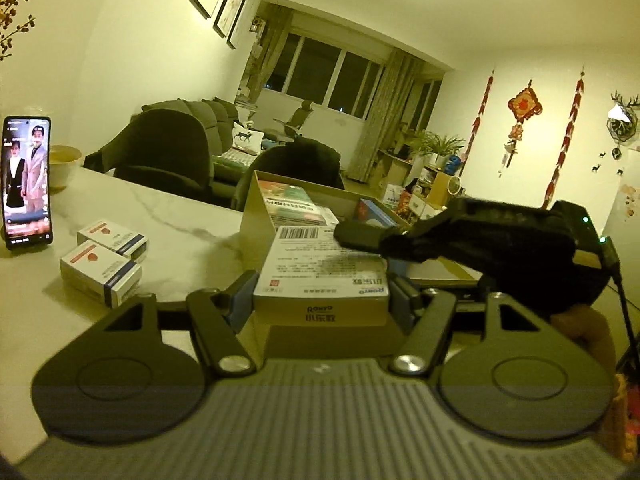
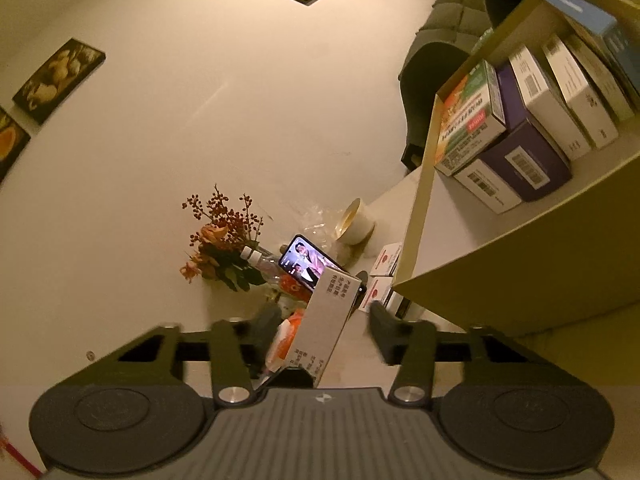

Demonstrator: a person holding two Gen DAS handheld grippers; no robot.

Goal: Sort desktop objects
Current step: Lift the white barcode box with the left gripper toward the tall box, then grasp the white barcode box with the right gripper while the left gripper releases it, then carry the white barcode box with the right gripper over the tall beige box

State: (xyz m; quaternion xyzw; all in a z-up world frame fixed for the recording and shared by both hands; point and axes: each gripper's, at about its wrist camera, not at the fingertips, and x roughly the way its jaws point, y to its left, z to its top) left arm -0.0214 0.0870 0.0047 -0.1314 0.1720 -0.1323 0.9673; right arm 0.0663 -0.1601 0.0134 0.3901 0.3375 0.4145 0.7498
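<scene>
Phone [image 1: 27, 182] upright at left table [image 1: 172, 216] edge, screen lit, two figures displayed. Cream bowl [image 1: 64, 160] just behind phone. Dark chairs [image 1: 168, 152] behind table; grey sofa [image 1: 216, 116] beyond. Framed pictures [image 1: 224, 0] on left wall. Curtained windows [image 1: 332, 76] at far end. Red hanging ornaments [image 1: 524, 108] on right wall. Flower arrangement [image 2: 224, 240] and clear bottle [image 2: 260, 260] beside phone in right wrist view.

Right gripper [image 1: 360, 236] hides the cardboard box's [image 1: 256, 216] far contents.

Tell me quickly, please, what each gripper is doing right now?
Left gripper: shut on the white box.
Right gripper: open, nothing clamped; a grey box stands between the fingers.
</scene>
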